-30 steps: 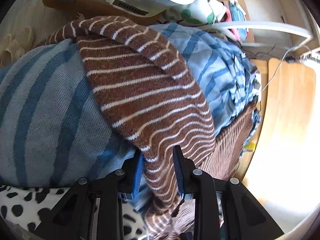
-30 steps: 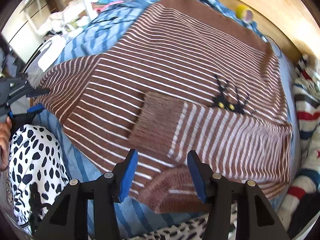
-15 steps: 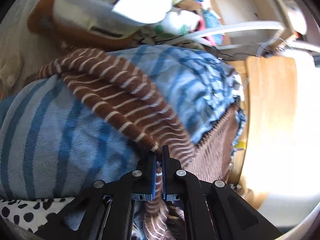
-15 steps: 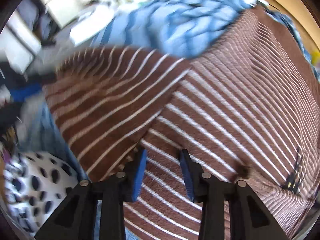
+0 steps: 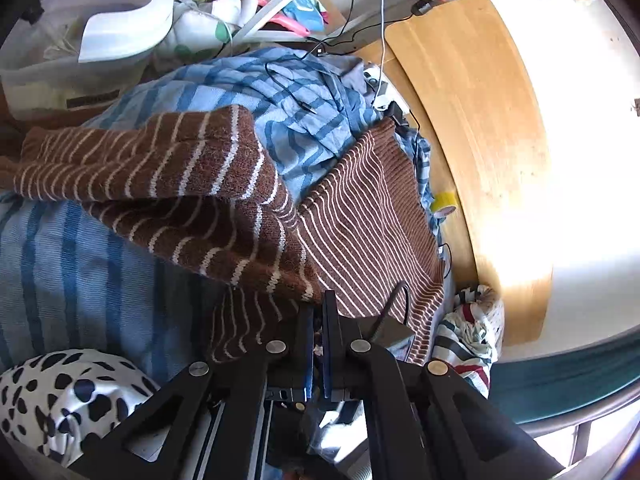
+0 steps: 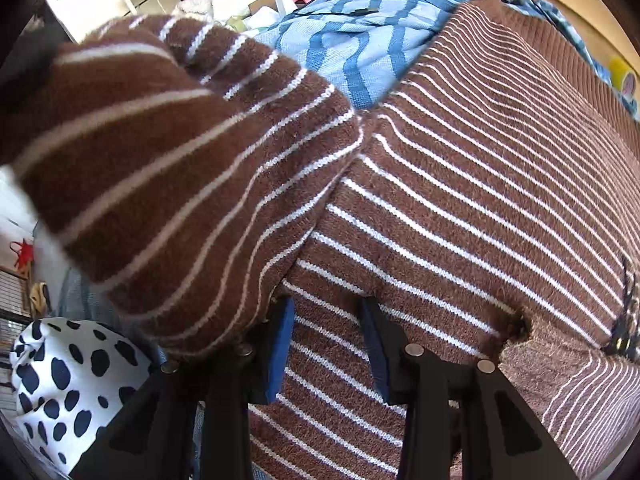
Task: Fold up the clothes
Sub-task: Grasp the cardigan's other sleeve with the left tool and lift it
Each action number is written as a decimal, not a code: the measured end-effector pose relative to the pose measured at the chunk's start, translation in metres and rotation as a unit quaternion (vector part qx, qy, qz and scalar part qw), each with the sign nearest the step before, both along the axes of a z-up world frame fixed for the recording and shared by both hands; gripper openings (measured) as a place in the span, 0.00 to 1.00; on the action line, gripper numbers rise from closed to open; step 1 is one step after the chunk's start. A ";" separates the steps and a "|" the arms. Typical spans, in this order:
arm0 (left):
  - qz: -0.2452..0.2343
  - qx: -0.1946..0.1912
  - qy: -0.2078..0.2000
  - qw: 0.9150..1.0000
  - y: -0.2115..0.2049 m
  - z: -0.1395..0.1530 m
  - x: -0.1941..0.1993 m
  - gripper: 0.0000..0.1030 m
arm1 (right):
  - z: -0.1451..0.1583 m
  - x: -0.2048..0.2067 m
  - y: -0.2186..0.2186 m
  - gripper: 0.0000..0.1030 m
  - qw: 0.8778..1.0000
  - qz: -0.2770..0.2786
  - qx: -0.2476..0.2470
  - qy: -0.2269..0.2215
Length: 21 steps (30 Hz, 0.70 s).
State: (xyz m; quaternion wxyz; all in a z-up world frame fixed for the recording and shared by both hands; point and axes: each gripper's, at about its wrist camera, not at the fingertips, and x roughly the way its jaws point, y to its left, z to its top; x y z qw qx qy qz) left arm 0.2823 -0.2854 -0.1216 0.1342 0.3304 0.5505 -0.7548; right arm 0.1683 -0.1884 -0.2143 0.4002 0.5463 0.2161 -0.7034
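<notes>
A brown sweater with thin white stripes (image 5: 360, 216) lies spread on a blue striped blanket (image 5: 72, 264). My left gripper (image 5: 318, 308) is shut on the sweater's sleeve (image 5: 180, 184) and holds it lifted and draped toward the body. In the right wrist view the lifted sleeve (image 6: 160, 160) hangs over the left finger. My right gripper (image 6: 326, 312) is open, with the jaws resting on the sweater body (image 6: 480, 184) near the armpit. A small black motif (image 6: 624, 328) shows at the far right.
A black-spotted white cloth (image 5: 80, 392) lies at the near left. A wooden headboard (image 5: 472, 128) runs along the right. A striped garment (image 5: 472, 332) lies by it. A white plastic bin (image 5: 92, 44), cables (image 5: 304, 92) and clutter lie beyond the blanket.
My left gripper closed on the sleeve and lifted it over toward the sweater body. My right gripper moved in close onto the sweater body and stayed open.
</notes>
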 end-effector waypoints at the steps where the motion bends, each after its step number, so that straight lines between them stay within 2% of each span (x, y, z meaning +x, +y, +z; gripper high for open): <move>1: 0.004 0.004 -0.004 1.000 -0.001 -0.004 0.000 0.03 | 0.000 0.000 0.000 0.38 1.000 0.001 0.001 0.001; 4: 0.018 0.019 -0.009 1.000 -0.006 -0.015 0.006 0.03 | 0.008 0.001 0.005 0.38 1.000 0.000 -0.005 0.001; 6: 0.025 0.017 -0.009 0.999 -0.012 -0.014 0.011 0.03 | 0.021 0.000 0.024 0.38 0.999 -0.014 -0.038 -0.015; 9: 0.020 0.014 -0.004 1.000 -0.015 -0.012 0.013 0.03 | 0.046 0.005 0.056 0.52 0.996 -0.033 -0.080 0.020; 11: 0.015 0.035 0.005 0.999 -0.014 -0.016 0.010 0.03 | 0.062 0.013 0.072 0.63 0.993 -0.031 -0.099 0.056; 13: 0.008 0.062 0.011 0.998 -0.012 -0.022 0.005 0.03 | 0.069 0.021 0.075 0.69 0.991 -0.009 -0.113 0.074; 16: -0.010 0.096 0.015 0.995 -0.008 -0.030 -0.006 0.03 | 0.061 0.021 0.060 0.70 0.990 0.022 -0.112 0.084; 17: -0.016 0.101 0.014 0.995 -0.007 -0.032 -0.008 0.03 | 0.059 0.022 0.054 0.70 0.990 0.031 -0.112 0.086; 21: -0.040 0.102 0.005 0.994 -0.003 -0.031 -0.018 0.03 | 0.083 0.052 0.040 0.71 0.988 0.048 -0.116 0.085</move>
